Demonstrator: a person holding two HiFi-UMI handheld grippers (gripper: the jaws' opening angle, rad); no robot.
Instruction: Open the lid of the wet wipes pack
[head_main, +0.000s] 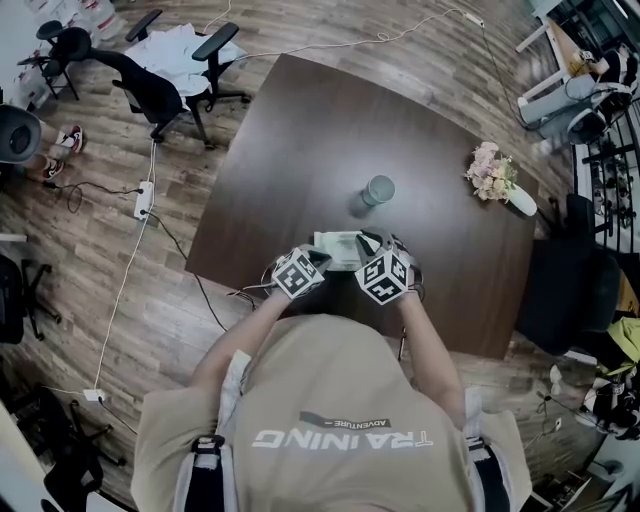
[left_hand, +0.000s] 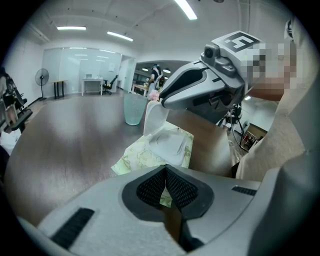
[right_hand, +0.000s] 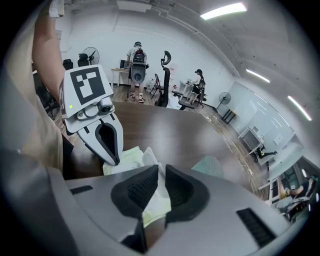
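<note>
A pale green wet wipes pack (head_main: 338, 248) lies on the dark table (head_main: 300, 130) near its front edge, between both grippers. My left gripper (head_main: 316, 259) is shut on the pack's near edge (left_hand: 163, 198), with its pads pressed together in the left gripper view. The white lid (left_hand: 154, 118) stands upright off the pack (left_hand: 141, 156). My right gripper (head_main: 370, 247) is shut on that lid (right_hand: 151, 156), which shows between its nearly closed pads. In the right gripper view the left gripper (right_hand: 111, 156) rests on the pack (right_hand: 128, 159). From the left gripper view the right gripper (left_hand: 163, 100) meets the lid's top.
A pale translucent cup (head_main: 379, 189) stands just beyond the pack. A vase of pink flowers (head_main: 496, 175) sits near the table's right edge. Office chairs (head_main: 160, 85) and a power strip (head_main: 143, 200) with cables are on the floor to the left.
</note>
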